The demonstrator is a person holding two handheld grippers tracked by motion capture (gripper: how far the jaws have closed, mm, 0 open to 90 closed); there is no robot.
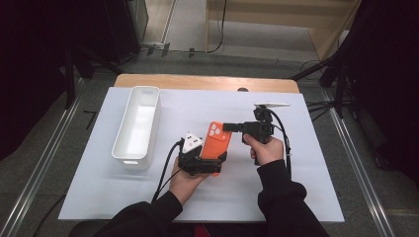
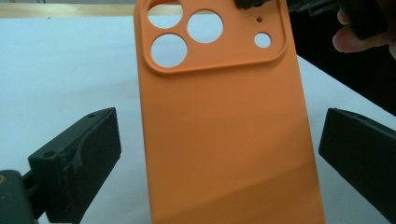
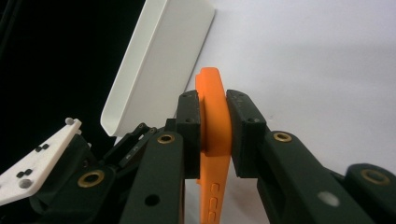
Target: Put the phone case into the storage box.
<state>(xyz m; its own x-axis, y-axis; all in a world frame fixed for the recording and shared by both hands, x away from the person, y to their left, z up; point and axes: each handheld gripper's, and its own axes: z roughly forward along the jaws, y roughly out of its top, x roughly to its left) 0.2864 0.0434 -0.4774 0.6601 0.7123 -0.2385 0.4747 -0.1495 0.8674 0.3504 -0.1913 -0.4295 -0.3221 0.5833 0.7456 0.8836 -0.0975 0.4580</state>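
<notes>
Right of the white bin (image 1: 137, 126), the right gripper (image 3: 215, 128) clamped the orange phone case (image 3: 212, 121) edge-on while the left gripper (image 2: 210, 149) gaped wide around it; best kept level

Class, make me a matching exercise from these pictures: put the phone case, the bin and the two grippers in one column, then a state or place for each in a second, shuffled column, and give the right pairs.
Things
1. orange phone case
2. white bin
3. left gripper
4. right gripper

States or places
A. jaws spread wide either side of the case, not touching it
B. stands empty on the table's left part
C. jaws clamped on the case's edge near the camera holes
D. held up between both grippers

Pairs: 1-D, 2-B, 3-A, 4-C
</notes>
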